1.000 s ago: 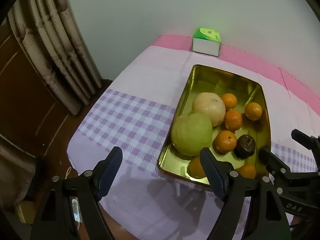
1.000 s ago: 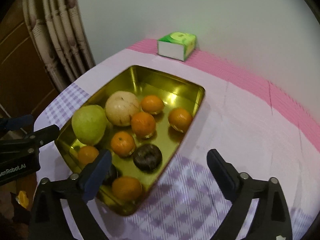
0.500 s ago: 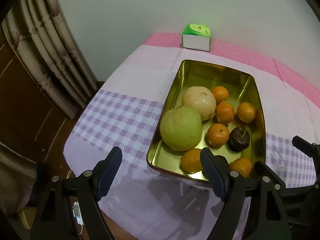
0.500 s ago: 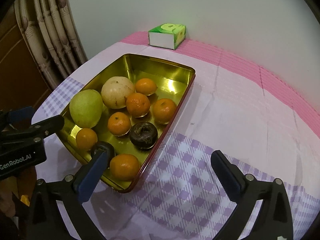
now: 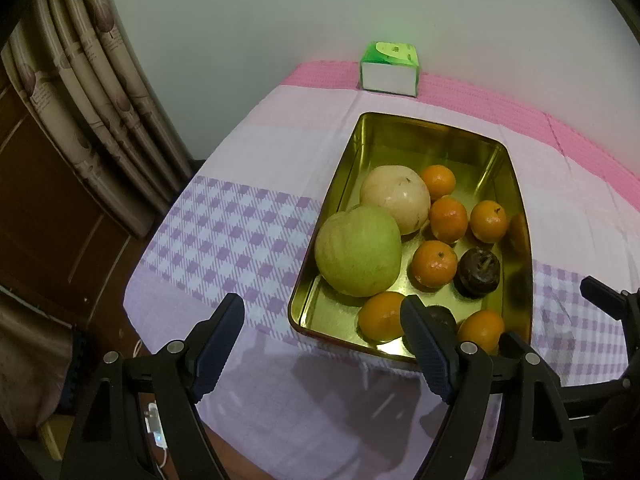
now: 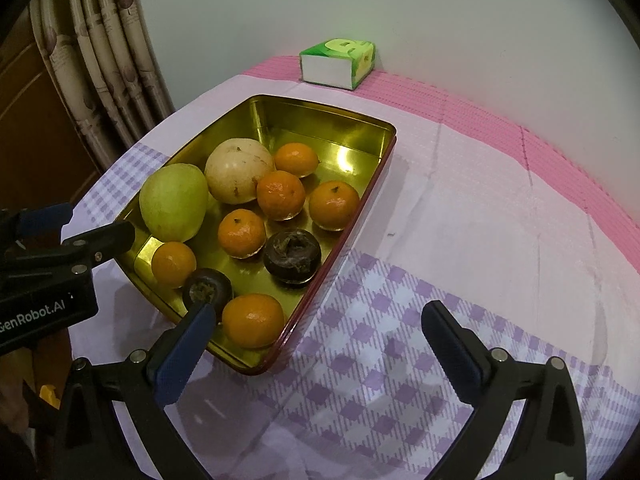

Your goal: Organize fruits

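Observation:
A gold metal tray (image 5: 432, 136) (image 6: 320, 120) on the table holds a big green fruit (image 5: 358, 250) (image 6: 174, 202), a pale round fruit (image 5: 396, 198) (image 6: 238, 176), several small oranges (image 5: 435, 264) (image 6: 242, 233) and two dark purple fruits (image 5: 479, 267) (image 6: 293, 255). My left gripper (image 5: 322, 340) is open and empty, held above the tray's near left corner. My right gripper (image 6: 320, 338) is open and empty, above the tray's near right corner.
A green and white tissue box (image 5: 390, 68) (image 6: 338, 62) stands at the table's far edge by the wall. Curtains (image 5: 100, 92) and a dark wooden door hang to the left. The cloth (image 6: 460, 208) is checked purple near me, pink at the back.
Both grippers have drawn back and up from the tray, so more of the table shows. Both stay open. The fruit has not moved.

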Motion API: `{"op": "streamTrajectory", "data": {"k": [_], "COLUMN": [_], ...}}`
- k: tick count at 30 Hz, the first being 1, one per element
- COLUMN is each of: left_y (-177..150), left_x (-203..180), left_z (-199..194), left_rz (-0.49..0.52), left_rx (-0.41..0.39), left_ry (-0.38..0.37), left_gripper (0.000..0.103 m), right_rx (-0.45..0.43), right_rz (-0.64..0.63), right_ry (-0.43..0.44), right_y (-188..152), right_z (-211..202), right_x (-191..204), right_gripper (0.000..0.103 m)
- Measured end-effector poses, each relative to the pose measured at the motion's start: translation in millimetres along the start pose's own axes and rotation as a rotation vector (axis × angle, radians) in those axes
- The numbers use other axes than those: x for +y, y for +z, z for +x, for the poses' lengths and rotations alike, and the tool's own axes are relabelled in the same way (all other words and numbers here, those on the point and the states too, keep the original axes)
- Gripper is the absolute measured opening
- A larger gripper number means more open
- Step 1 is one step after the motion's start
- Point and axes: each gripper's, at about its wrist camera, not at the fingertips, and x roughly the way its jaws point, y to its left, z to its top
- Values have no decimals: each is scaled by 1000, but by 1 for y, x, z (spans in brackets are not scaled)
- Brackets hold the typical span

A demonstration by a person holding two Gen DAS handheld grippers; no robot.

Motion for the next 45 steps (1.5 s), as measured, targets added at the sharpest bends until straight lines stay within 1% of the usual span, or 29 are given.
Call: {"op": "streamTrajectory", "data": {"k": [13,45], "left_y": [-1,-3], "left_x": [-1,-3], "left_z": [3,5], "left_rz": [3,1], "left_rx": [10,13], "left_ry": [1,3], "left_gripper": [80,80], "right_rx": [11,34], "right_rz": [16,-1], "right_ry": [4,3], "right_y": [-1,-4], "right_z": [4,10], "right_x": [-4,2], "right_gripper": [102,102]}}
